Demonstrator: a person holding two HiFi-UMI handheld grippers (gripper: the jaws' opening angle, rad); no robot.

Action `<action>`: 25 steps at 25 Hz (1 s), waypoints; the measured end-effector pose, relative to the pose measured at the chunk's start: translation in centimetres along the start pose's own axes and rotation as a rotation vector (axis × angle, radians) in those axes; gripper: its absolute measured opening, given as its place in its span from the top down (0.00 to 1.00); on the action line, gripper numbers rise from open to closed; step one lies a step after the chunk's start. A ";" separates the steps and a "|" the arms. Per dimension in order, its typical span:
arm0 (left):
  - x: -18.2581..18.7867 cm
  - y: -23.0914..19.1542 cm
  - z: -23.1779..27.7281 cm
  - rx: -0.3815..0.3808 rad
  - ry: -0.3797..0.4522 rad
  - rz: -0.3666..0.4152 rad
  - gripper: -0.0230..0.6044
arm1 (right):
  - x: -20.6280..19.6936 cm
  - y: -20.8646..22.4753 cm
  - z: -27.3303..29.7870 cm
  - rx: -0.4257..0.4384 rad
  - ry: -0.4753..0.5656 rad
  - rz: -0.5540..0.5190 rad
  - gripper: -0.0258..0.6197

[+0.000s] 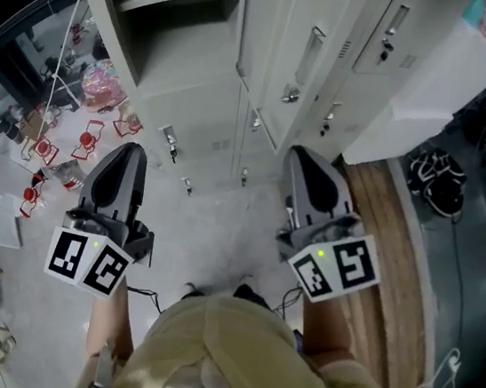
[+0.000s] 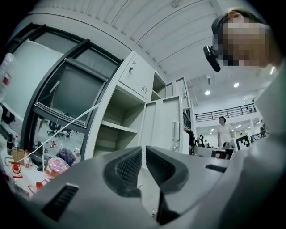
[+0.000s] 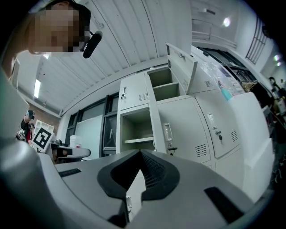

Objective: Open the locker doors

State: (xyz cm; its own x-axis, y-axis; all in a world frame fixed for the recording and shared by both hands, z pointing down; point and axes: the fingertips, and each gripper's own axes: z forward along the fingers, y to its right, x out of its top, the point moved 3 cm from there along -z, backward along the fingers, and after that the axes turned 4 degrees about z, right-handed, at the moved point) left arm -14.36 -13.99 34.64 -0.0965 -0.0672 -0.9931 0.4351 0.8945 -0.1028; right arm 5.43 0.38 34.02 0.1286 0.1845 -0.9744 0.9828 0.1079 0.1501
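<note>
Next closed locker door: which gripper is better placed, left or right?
Right, probably. The right gripper sits just below the closed grey metal locker doors and their handles; the left gripper hangs by the open grey locker.

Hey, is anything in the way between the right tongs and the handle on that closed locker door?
Nothing visible does: only open air lies between the shut right tongs and the handle on the closed locker door.

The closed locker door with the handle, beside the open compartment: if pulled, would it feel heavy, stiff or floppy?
The closed door looks like painted sheet metal, so probably stiff and light. It would likely swing on hinges, like the open door above. Its handle looks smooth, maybe slippery.
</note>
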 end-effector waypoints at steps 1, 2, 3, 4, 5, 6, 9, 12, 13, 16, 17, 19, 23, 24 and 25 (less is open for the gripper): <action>0.0 0.0 -0.3 0.001 -0.002 0.005 0.93 | -0.1 -0.2 -0.1 -0.004 -0.001 0.009 0.95; -0.1 0.0 -0.6 0.003 -0.005 0.013 0.93 | -0.3 -0.5 -0.2 -0.007 -0.005 0.016 0.95; -0.2 -0.1 -0.9 0.006 -0.009 0.021 0.93 | -0.5 -0.8 -0.3 -0.011 -0.011 0.018 0.95; -0.3 -0.2 -1.3 0.009 -0.012 0.027 0.93 | -0.7 -1.1 -0.4 -0.012 -0.018 0.017 0.95; -0.3 -0.3 -1.6 0.012 -0.014 0.028 0.93 | -0.9 -1.5 -0.4 -0.012 -0.027 0.015 0.95; -0.4 -0.5 -2.0 0.014 -0.015 0.024 0.93 | -1.1 -1.9 -0.5 -0.010 -0.034 0.012 0.95; -0.7 -0.7 -3.0 0.016 -0.019 0.015 0.93 | -1.6 -2.8 -0.8 -0.009 -0.049 0.017 0.95; -1.0 -1.0 -4.0 0.023 -0.026 0.019 0.93 | -2.1 -3.7 -1.0 -0.009 -0.062 0.027 0.95; -1.1 -1.1 -4.2 0.025 -0.026 0.015 0.93 | -2.2 -4.1 -1.1 -0.007 -0.067 0.030 0.95; -1.6 -1.4 -4.8 0.023 -0.030 -0.005 0.93 | -2.7 -4.9 -1.3 -0.005 -0.081 0.035 0.95; -1.8 -1.5 -4.9 0.020 -0.034 -0.009 0.93 | -2.9 -5.2 -1.3 -0.006 -0.087 0.034 0.95; -2.1 -1.6 -5.2 0.015 -0.041 -0.016 0.93 | -3.2 -5.7 -1.4 -0.008 -0.101 0.032 0.95; -2.6 -1.8 -5.3 0.007 -0.050 -0.026 0.93 | -4.1 -6.3 -1.8 -0.012 -0.134 0.023 0.95; -2.7 -1.7 -5.4 0.003 -0.052 -0.023 0.93 | -4.2 -6.5 -2.0 -0.014 -0.142 0.021 0.95; -2.7 -1.6 -5.5 0.000 -0.054 -0.018 0.93 | -4.4 -6.6 -2.2 -0.016 -0.148 0.019 0.95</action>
State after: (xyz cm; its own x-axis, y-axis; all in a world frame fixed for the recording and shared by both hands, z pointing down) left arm -19.69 -12.82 37.83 -0.0563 -0.1069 -0.9927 0.4334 0.8930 -0.1208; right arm -1.87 0.98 37.69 0.1670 0.0404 -0.9851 0.9778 0.1218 0.1707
